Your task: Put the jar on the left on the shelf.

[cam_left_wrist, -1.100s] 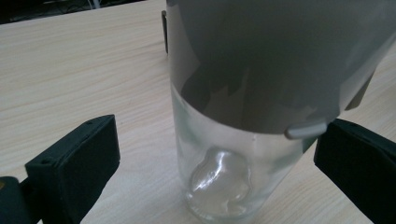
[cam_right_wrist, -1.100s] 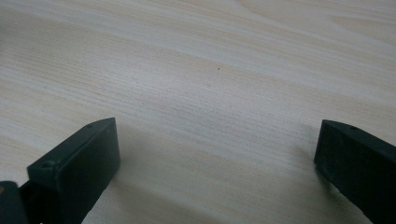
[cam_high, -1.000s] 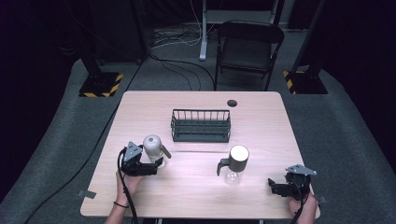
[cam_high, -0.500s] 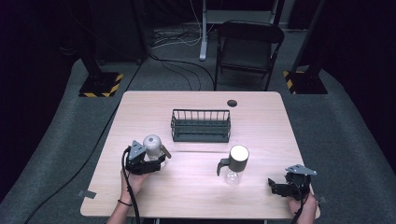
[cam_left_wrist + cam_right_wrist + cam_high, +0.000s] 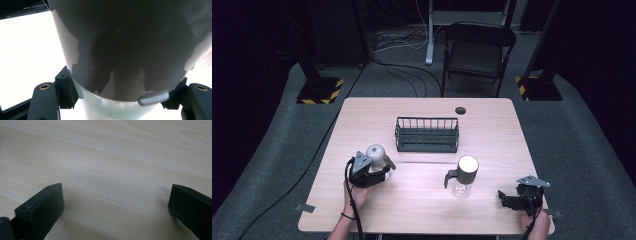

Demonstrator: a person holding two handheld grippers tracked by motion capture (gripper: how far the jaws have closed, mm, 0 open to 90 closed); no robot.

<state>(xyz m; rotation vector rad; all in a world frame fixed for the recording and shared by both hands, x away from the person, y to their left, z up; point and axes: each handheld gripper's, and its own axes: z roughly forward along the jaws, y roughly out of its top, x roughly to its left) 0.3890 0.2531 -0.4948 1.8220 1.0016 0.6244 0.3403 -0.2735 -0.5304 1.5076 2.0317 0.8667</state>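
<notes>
Near the table's [image 5: 362,117] left edge, toward the front, the left gripper [image 5: 374,172] has just been closing its jaws and now clamps a grey bottle [image 5: 376,154]. The left gripper view shows both jaws pressed against the bottle's lower body, one on each side. The bottle appears to stand upright on the wood. This looks like the grasp step, just completed. The next move likely calls for a straight lift, keeping the bottle vertical so it does not slip in the jaws.

Toward the middle, a black wire rack [image 5: 427,135] sits empty, well apart from the bottle and probably where it belongs. Right of centre stands a clear jug with a dark handle [image 5: 463,174]. At the front right corner, the right gripper [image 5: 508,199] rests low over bare wood, jaws spread wide, holding nothing.
</notes>
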